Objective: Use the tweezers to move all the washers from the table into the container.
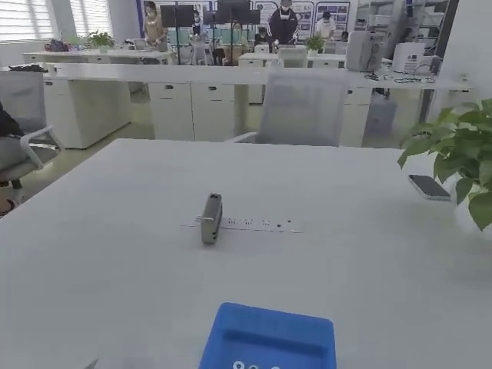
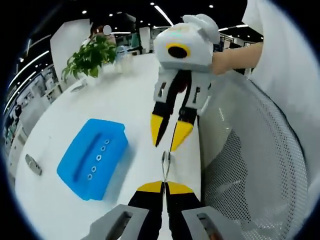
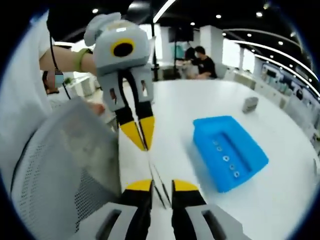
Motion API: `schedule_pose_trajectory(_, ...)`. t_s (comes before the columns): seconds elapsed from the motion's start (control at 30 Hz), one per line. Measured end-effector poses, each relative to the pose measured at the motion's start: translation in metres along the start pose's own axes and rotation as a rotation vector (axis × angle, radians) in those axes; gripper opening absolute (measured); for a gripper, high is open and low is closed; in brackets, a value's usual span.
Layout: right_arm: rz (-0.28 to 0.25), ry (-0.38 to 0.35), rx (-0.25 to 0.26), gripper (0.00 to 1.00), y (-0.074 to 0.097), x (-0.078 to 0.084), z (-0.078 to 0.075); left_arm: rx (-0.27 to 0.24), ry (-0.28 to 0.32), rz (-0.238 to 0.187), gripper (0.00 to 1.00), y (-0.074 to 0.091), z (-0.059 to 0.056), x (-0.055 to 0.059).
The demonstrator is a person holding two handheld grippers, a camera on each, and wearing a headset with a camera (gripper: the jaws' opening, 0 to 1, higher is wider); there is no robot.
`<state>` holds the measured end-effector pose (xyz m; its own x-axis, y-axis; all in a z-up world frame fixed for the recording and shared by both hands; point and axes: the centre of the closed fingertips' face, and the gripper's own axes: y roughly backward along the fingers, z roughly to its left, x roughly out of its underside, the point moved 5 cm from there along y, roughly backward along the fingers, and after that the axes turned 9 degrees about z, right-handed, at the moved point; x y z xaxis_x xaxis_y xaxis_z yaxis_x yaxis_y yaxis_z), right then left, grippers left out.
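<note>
Just over table (image 2: 135,90) edge, left tongs (image 2: 164,185) clenched on tweezers (image 2: 165,162), right tongs (image 3: 161,184) released

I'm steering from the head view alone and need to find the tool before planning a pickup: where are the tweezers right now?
Observer: The left gripper has its jaws shut on the tweezers.
Operator: And the other one?
Observer: The right gripper faces it with its jaws apart, and the tweezers' far end seems to reach between them.
Operator: My view cuts the tray off. How many washers are in it?
Observer: Five washers sit in a row in the groove of the blue tray.
</note>
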<state>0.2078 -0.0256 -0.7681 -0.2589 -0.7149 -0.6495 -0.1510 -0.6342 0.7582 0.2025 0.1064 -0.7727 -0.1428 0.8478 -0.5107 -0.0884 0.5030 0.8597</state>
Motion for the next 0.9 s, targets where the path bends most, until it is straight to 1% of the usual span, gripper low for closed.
schedule_pose_trajectory(0.03,0.000,-0.009,0.008,0.17,0.003,0.002,-0.001,0.003,0.005,0.015,0.00,-0.004,0.000,0.005)
schedule_pose_trajectory(0.1,-0.014,-0.047,0.050,0.25,0.018,0.010,-0.005,0.001,0.001,0.042,0.00,-0.011,0.001,0.010)
schedule_pose_trajectory(0.13,-0.031,-0.069,0.077,0.27,0.028,0.014,-0.008,0.002,0.003,0.063,0.00,-0.014,0.002,0.013)
schedule_pose_trajectory(0.17,-0.042,-0.084,0.085,0.29,0.034,0.016,-0.008,0.008,0.001,0.077,0.00,-0.017,0.002,0.015)
schedule_pose_trajectory(0.2,-0.058,-0.082,0.091,0.30,0.044,0.020,-0.007,0.012,0.005,0.105,0.00,-0.020,0.003,0.017)
schedule_pose_trajectory(0.23,-0.068,-0.080,0.098,0.31,0.050,0.022,-0.007,0.005,0.003,0.120,0.00,-0.022,0.004,0.018)
schedule_pose_trajectory(0.3,-0.098,-0.092,0.125,0.35,0.065,0.026,-0.008,0.014,-0.002,0.150,0.00,-0.026,0.005,0.020)
schedule_pose_trajectory(0.37,-0.167,-0.115,0.153,0.42,0.079,0.025,-0.009,0.008,-0.003,0.174,0.00,-0.028,0.007,0.020)
schedule_pose_trajectory(0.43,-0.244,-0.163,0.177,0.49,0.091,0.025,-0.009,0.017,0.003,0.199,0.00,-0.030,0.007,0.020)
schedule_pose_trajectory(0.47,-0.268,-0.182,0.197,0.54,0.096,0.026,-0.011,0.013,-0.003,0.213,0.00,-0.031,0.007,0.021)
schedule_pose_trajectory(0.5,-0.299,-0.191,0.240,0.57,0.103,0.027,-0.014,0.009,-0.015,0.229,0.00,-0.032,0.007,0.022)
schedule_pose_trajectory(0.57,-0.336,-0.196,0.326,0.64,0.115,0.029,-0.019,0.008,-0.021,0.248,0.00,-0.034,0.008,0.022)
schedule_pose_trajectory(0.6,-0.352,-0.202,0.352,0.67,0.119,0.028,-0.020,0.009,-0.021,0.255,0.00,-0.035,0.008,0.022)
schedule_pose_trajectory(0.63,-0.381,-0.209,0.386,0.70,0.124,0.028,-0.022,0.011,-0.017,0.266,0.00,-0.036,0.009,0.022)
schedule_pose_trajectory(0.7,-0.407,-0.211,0.413,0.76,0.129,0.028,-0.023,0.010,-0.014,0.275,0.00,-0.037,0.009,0.022)
schedule_pose_trajectory(0.73,-0.431,-0.216,0.436,0.78,0.134,0.028,-0.024,0.010,-0.014,0.279,0.00,-0.037,0.009,0.022)
schedule_pose_trajectory(0.77,-0.445,-0.219,0.444,0.80,0.136,0.028,-0.025,0.008,-0.014,0.282,0.00,-0.038,0.009,0.022)
schedule_pose_trajectory(0.83,-0.466,-0.231,0.453,0.83,0.139,0.028,-0.028,0.005,-0.005,0.283,0.00,-0.037,0.009,0.022)
schedule_pose_trajectory(0.9,-0.483,-0.236,0.451,0.83,0.143,0.030,-0.031,-0.011,0.016,0.270,0.00,-0.036,0.010,0.022)
